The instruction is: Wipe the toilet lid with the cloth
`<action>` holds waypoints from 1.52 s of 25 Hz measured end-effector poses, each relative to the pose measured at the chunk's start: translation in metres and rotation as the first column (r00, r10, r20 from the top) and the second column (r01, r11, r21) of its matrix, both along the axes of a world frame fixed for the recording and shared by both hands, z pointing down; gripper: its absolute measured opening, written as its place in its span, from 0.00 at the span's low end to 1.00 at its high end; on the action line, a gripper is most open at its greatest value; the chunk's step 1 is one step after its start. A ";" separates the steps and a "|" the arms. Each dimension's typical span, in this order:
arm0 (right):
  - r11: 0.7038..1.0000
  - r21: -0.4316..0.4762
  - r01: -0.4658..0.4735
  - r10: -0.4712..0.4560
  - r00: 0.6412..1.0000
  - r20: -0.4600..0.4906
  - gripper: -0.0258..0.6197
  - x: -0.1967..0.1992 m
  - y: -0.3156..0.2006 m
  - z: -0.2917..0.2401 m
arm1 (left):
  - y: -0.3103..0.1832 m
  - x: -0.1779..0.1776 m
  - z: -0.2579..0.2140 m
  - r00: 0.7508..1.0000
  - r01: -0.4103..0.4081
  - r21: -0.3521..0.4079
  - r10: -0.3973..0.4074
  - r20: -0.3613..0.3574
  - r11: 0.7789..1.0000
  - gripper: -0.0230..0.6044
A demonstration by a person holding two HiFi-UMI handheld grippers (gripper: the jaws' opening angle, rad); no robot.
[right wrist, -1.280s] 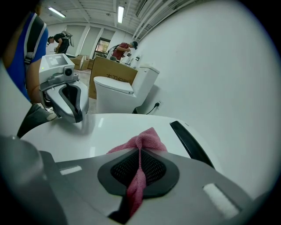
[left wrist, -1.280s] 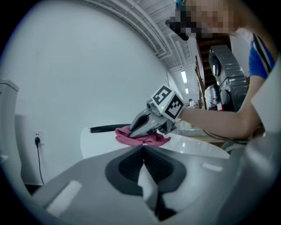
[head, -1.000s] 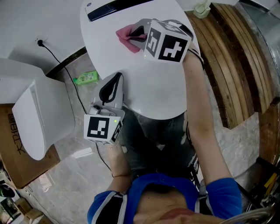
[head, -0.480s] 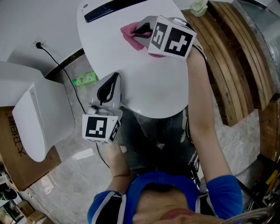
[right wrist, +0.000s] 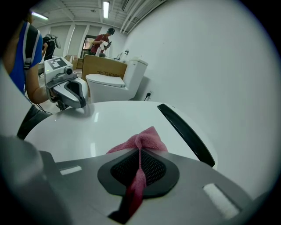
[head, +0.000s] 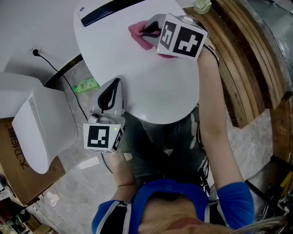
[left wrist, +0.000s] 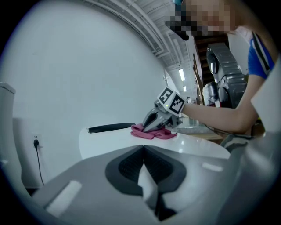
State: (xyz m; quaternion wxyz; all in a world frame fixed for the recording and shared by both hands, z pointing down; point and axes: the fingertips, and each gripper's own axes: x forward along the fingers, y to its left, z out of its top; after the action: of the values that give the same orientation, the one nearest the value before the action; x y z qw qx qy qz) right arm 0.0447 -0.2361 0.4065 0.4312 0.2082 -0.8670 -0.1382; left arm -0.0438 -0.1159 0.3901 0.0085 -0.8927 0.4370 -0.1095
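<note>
On the toilet lid [head: 137,82], near its black rear strip [head: 107,9], the right gripper [head: 144,31] has its fingers clenched on the pink cloth [head: 137,33]. The left gripper [head: 116,83] is at the lid's front edge, fingers pressed together and empty. Left of the lid, the print on a cardboard box [head: 10,141] is unreadable.

The white toilet lid [head: 151,87] in front of me carries the pink cloth [head: 138,34], bunched near its far end, just short of the black strip [head: 110,8] there. On the mottled floor [head: 78,183] to my left stand a second toilet [head: 36,132] and a cardboard box [head: 13,173]. A green bottle [head: 84,84] lies beside a black cable [head: 68,77].
</note>
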 end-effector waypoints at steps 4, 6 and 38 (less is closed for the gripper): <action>1.000 0.014 -0.017 0.017 1.000 -0.010 0.06 0.011 -0.002 0.001 | -0.001 0.000 0.000 1.000 -0.001 -0.003 0.001 -0.004 1.000 0.04; 0.999 0.019 -0.032 0.032 0.999 -0.017 0.06 0.019 -0.003 0.002 | -0.001 0.000 0.000 1.000 -0.001 -0.003 0.001 0.000 1.000 0.04; 0.977 0.030 -0.210 0.211 0.977 -0.020 0.06 0.118 -0.001 0.012 | 0.000 0.003 0.003 0.998 0.006 0.027 -0.008 0.066 1.000 0.04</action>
State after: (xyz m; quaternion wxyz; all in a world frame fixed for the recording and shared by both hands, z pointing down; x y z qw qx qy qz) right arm 0.1624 -0.2367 0.4187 0.4505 0.3032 -0.8329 -0.1064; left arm -0.0405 -0.1154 0.3930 0.0345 -0.8869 0.4409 -0.1334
